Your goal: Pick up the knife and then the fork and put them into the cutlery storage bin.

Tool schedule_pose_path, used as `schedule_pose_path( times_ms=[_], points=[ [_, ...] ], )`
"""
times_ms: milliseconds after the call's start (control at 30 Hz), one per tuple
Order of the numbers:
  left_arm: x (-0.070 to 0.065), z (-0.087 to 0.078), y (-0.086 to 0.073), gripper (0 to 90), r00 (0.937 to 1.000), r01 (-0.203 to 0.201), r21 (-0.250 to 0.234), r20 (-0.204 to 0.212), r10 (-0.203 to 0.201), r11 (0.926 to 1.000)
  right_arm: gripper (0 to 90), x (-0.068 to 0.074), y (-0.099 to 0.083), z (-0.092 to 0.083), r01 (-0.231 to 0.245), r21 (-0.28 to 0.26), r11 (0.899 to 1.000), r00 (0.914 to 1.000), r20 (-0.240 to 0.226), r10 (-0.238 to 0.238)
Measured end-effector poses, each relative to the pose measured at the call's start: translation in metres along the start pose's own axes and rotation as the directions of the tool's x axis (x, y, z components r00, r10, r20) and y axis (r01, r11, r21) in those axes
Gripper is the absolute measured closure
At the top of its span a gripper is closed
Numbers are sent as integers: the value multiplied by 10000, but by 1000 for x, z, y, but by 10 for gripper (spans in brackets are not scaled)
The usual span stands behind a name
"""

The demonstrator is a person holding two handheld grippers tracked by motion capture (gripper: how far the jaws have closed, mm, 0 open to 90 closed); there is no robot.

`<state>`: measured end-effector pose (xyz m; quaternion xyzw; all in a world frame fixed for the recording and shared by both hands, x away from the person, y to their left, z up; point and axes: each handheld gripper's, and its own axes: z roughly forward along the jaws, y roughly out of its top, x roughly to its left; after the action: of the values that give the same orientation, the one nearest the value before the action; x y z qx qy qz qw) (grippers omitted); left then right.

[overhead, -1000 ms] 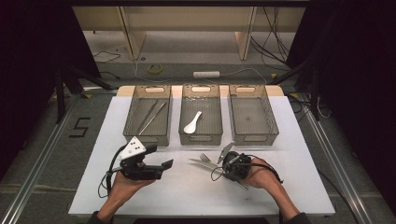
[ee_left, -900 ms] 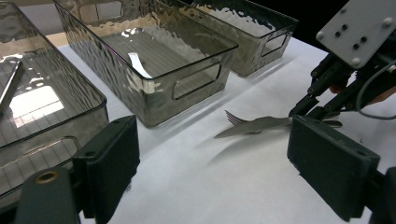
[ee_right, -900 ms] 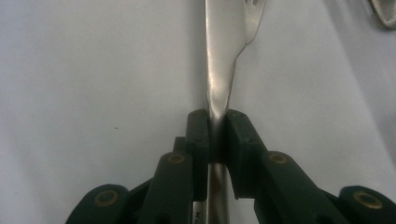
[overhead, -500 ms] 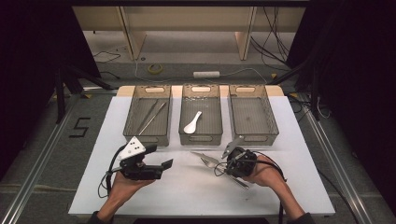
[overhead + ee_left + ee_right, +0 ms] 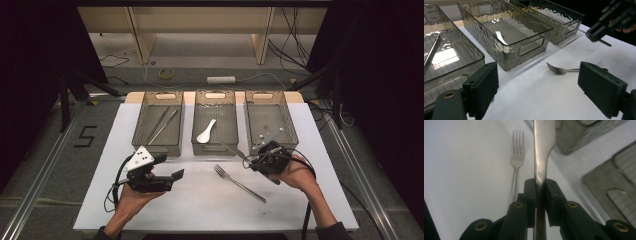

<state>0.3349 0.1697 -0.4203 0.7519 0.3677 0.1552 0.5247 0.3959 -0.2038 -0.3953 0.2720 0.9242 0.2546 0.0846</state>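
The right gripper (image 5: 257, 161) is clamped on a table knife (image 5: 541, 150): in the right gripper view both black jaws press flat against the steel handle, and the blade runs up and away from them. In the high view the knife (image 5: 234, 150) sticks out from that gripper toward the front end of the middle bin (image 5: 215, 122), held clear above the white table top (image 5: 200, 210). The person's right hand (image 5: 295, 172) grips the tool near the front end of the right bin (image 5: 270, 120).

Just below the held knife a fork (image 5: 239, 183) lies flat on the table, tines toward the bins, handle slanting toward the table's near right corner. It touches neither gripper.

The left gripper (image 5: 172, 176) hangs near the table's near left part, its jaws standing wide apart with nothing between them; in the left gripper view the fork (image 5: 559, 70) shows in the gap, well beyond the pads.

Three smoky clear bins stand side by side along the far edge. The left bin (image 5: 160, 125) holds long thin metal pieces, the middle one a white spoon (image 5: 206, 132).
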Motion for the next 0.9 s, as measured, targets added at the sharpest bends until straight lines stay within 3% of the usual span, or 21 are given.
schedule_pose_path(
  times_ms=[367, 667, 900],
  points=[
    [0, -1, 0, 163, 10000, 37, -123, -32, -38, 9999, 809, -33, 10, -20, -936, -820, 9922, 9946, 376, 970],
    [1, -2, 1, 162, 10000, 39, -183, -72, -41, 9998, 808, -66, 30, -28, -1799, -1375, 9740, 9775, 858, 1926],
    [1, -3, 1, 163, 10000, 52, -321, -76, -54, 9995, 808, -86, 41, -32, -2202, -1815, 9584, 9636, 1121, 2426]
  ],
)
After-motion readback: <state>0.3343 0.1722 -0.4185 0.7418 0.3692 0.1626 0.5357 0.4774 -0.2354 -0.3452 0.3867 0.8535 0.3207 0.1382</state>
